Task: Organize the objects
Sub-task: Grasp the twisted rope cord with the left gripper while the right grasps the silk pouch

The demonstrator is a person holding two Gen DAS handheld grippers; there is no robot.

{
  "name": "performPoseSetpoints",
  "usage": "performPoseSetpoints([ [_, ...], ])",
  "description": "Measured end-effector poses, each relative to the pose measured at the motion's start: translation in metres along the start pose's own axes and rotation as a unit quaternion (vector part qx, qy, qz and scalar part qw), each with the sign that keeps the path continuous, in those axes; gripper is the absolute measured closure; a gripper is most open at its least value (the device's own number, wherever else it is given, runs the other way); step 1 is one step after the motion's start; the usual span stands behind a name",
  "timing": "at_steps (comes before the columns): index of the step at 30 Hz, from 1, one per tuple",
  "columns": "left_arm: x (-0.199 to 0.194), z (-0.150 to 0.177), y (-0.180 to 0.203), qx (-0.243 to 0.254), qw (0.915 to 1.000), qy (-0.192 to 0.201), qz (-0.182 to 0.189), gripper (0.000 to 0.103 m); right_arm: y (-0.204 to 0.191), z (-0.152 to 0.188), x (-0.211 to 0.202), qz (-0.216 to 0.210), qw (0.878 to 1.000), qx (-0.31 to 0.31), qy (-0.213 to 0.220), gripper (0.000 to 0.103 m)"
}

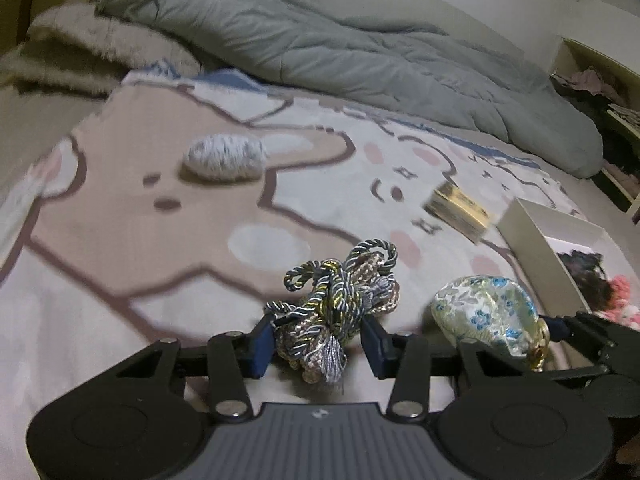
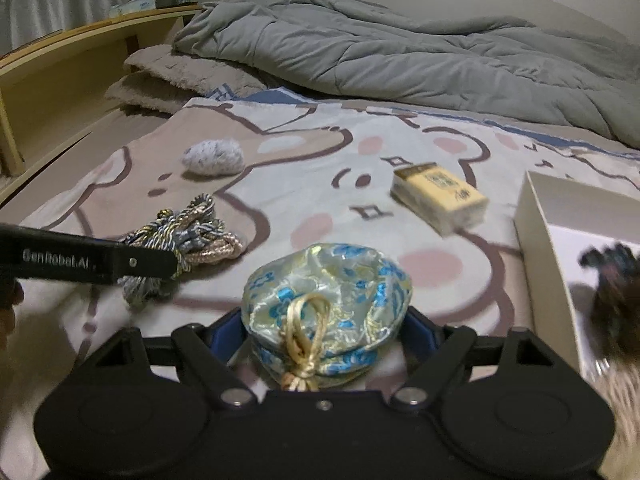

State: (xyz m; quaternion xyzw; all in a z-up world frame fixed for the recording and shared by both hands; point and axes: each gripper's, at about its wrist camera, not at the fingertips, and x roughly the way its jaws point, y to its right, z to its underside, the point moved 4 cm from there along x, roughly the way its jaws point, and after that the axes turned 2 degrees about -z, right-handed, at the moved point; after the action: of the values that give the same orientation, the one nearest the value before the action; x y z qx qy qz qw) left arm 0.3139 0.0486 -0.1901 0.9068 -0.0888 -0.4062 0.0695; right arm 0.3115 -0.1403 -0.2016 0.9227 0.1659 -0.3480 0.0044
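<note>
My left gripper point(image 1: 318, 342) is shut on a bundle of twisted cord point(image 1: 340, 304) with gold, grey and pink strands, just over the cartoon-print blanket point(image 1: 160, 248). My right gripper point(image 2: 326, 334) is shut on a floral silk pouch point(image 2: 332, 300) tied with a gold cord. The pouch also shows in the left wrist view point(image 1: 488, 316), right of the cord bundle. The cord bundle point(image 2: 192, 236) and the left gripper's finger point(image 2: 92, 262) show at the left of the right wrist view.
A white open box point(image 2: 540, 240) with dark and pink items inside lies at the right, also in the left wrist view point(image 1: 536, 248). A yellow pack point(image 2: 440, 196) and a grey-white yarn ball point(image 2: 214, 158) lie on the blanket. A grey duvet point(image 2: 400, 56) is bunched behind, a wooden headboard point(image 2: 60, 80) at left.
</note>
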Motion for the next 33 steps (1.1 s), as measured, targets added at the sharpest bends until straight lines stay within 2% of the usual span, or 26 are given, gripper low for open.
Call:
performPoseSetpoints([
  [3,-0.012,0.015,0.005,-0.014,0.9995,-0.025,0.012,0.056,-0.001,0.01,-0.017,-0.006,1.0,-0.004,-0.005,0.02],
  [5,-0.019,0.022,0.01,-0.01,0.9995,-0.025,0.015,0.055,-0.003,0.018,-0.03,-0.013,1.0,-0.012,-0.009,0.02],
  [8,-0.022,0.025,0.019,0.027,0.9996,-0.006,0.003,0.044,-0.004,0.029,-0.043,-0.025,0.999,-0.018,-0.009,0.02],
  [11,-0.021,0.021,0.025,0.077,0.9967,0.02,-0.02,0.042,-0.004,0.037,-0.049,-0.012,1.0,-0.025,0.012,0.02],
  [14,-0.017,0.019,0.023,0.1,0.9947,0.023,-0.006,0.042,-0.003,0.04,-0.045,-0.004,0.999,-0.028,0.014,0.019],
  [17,-0.01,0.02,0.022,0.122,0.9924,0.012,0.006,0.042,-0.005,0.04,-0.043,-0.002,0.999,-0.039,0.017,0.01],
  [23,0.004,0.019,0.024,0.145,0.9893,-0.007,0.016,0.048,-0.004,0.037,-0.034,0.002,0.999,-0.036,0.015,0.007],
  [27,0.01,0.019,0.03,0.152,0.9882,-0.009,0.018,0.061,0.0,0.035,-0.03,-0.001,1.0,-0.023,0.013,0.012],
  [30,0.012,0.019,0.033,0.145,0.9893,-0.007,0.011,0.061,0.001,0.036,-0.03,-0.006,1.0,-0.018,0.015,0.018],
  [33,0.01,0.019,0.034,0.135,0.9909,-0.002,0.003,0.062,-0.001,0.037,-0.031,-0.004,0.999,-0.026,0.019,0.018],
])
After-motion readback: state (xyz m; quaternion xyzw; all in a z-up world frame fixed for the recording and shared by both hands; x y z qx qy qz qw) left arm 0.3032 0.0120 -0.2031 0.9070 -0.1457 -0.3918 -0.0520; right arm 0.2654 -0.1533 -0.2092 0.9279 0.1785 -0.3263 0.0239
